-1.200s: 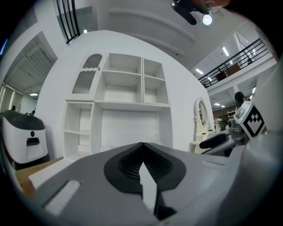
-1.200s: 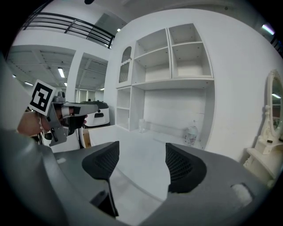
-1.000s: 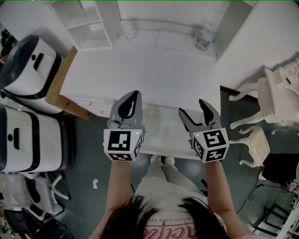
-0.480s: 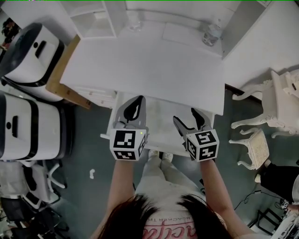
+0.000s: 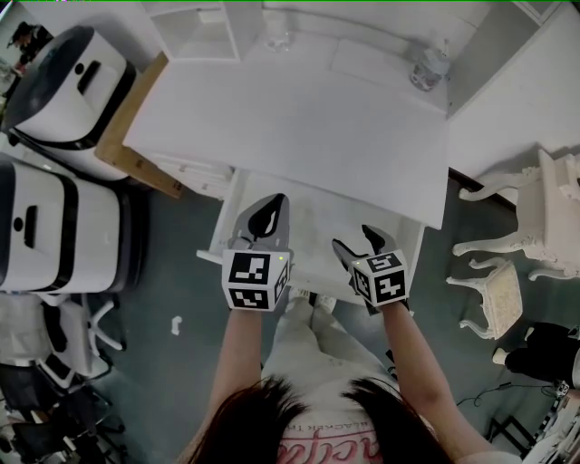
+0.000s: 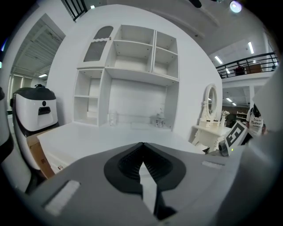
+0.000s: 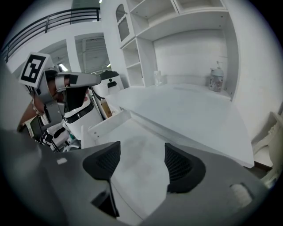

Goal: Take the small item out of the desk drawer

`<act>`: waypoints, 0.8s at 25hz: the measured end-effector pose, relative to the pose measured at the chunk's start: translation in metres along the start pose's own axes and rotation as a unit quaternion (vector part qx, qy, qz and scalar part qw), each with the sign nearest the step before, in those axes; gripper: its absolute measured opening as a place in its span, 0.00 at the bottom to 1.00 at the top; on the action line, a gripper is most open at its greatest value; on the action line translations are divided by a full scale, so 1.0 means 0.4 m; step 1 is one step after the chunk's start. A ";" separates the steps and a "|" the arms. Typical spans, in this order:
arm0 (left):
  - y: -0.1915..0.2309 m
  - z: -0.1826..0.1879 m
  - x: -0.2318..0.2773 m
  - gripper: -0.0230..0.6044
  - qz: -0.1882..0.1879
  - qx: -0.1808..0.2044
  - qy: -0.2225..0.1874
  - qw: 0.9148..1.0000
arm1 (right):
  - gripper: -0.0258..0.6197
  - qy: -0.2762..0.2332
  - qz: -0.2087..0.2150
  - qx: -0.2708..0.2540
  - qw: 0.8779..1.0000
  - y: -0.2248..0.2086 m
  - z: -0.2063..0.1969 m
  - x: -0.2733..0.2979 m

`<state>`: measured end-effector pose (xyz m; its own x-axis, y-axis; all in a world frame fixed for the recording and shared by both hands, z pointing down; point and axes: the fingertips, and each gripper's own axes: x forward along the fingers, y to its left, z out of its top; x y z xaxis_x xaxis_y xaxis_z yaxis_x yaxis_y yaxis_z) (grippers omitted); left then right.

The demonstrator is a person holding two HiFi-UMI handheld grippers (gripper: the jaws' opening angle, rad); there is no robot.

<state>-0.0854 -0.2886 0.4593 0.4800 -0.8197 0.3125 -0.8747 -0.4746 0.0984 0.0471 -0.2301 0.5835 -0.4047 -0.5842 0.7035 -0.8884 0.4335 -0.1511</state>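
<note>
A white desk top (image 5: 299, 127) with a white shelf unit (image 5: 204, 27) at its far edge is seen steeply from above. Below the desk's near edge, a shallow white drawer (image 5: 317, 222) stands open, and its pale floor is shown bare where it is in view. The small item cannot be made out in any view.

The left gripper (image 5: 270, 210), grey with a black-and-white marker cube, is held over the left part of the drawer. In the left gripper view its ribbed black pads are pressed together at the tips (image 6: 141, 152), with nothing between them.

The right gripper (image 5: 353, 240) is held over the near right part of the drawer. In the right gripper view its jaws are set well apart (image 7: 137, 163), and only the drawer floor (image 7: 128, 132) is seen between them.

A clear glass jar (image 5: 426, 71) is placed at the far right of the desk. Two white-and-black machines (image 5: 63, 91) are stood to the left, and a white ornate stool (image 5: 494, 294) to the right.
</note>
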 end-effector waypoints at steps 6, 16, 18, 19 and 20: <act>0.002 -0.061 0.004 0.06 0.002 -0.011 0.033 0.999 | 0.52 0.042 0.018 0.002 0.999 0.007 -0.056 0.050; 0.013 -0.140 -0.008 0.06 0.010 -0.023 0.080 0.996 | 0.51 0.118 0.038 0.005 0.992 0.003 -0.154 0.137; 0.017 -0.143 -0.013 0.06 0.012 -0.022 0.082 0.996 | 0.51 0.131 0.039 0.003 0.991 0.003 -0.169 0.154; 0.019 -0.145 -0.016 0.06 0.012 -0.021 0.083 0.996 | 0.51 0.137 0.038 0.003 0.990 0.003 -0.178 0.162; 0.021 -0.149 -0.020 0.06 0.013 -0.021 0.085 0.996 | 0.50 0.144 0.037 0.003 0.989 0.003 -0.188 0.172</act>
<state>-0.1006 -0.2671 0.5139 0.4423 -0.7639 0.4699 -0.8903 -0.4373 0.1272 0.0344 -0.2182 0.6837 -0.3907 -0.3306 0.8591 -0.8600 0.4639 -0.2125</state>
